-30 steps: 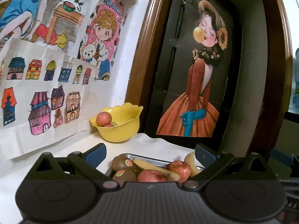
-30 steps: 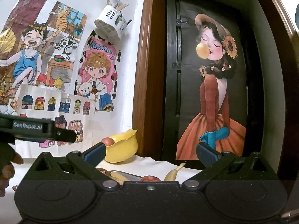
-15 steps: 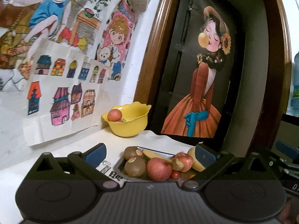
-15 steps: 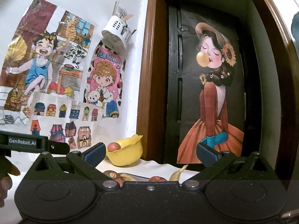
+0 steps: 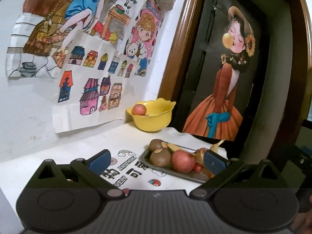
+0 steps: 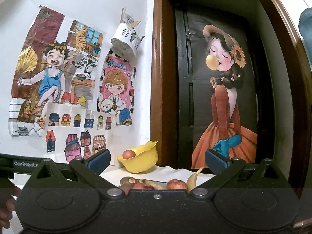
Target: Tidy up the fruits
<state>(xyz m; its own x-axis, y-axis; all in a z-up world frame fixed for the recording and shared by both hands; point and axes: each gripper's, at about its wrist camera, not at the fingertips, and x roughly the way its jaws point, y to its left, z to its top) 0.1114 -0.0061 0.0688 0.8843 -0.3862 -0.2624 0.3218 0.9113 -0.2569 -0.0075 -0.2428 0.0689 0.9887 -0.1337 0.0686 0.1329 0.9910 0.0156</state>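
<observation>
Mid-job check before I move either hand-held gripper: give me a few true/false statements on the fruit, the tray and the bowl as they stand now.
1. The yellow bowl holds a reddish fruit. True.
2. The metal tray is empty. False: it holds two kiwis, a red apple, a banana and more fruit.
3. The left hand-held gripper is shut on an apple. False: its jaws are open and hold nothing.
4. The right hand-held gripper is open and empty. True.
5. The bowl sits beyond the tray, near the wall corner. True.
6. The kiwis carry no stickers. False: each has a small sticker.
</observation>
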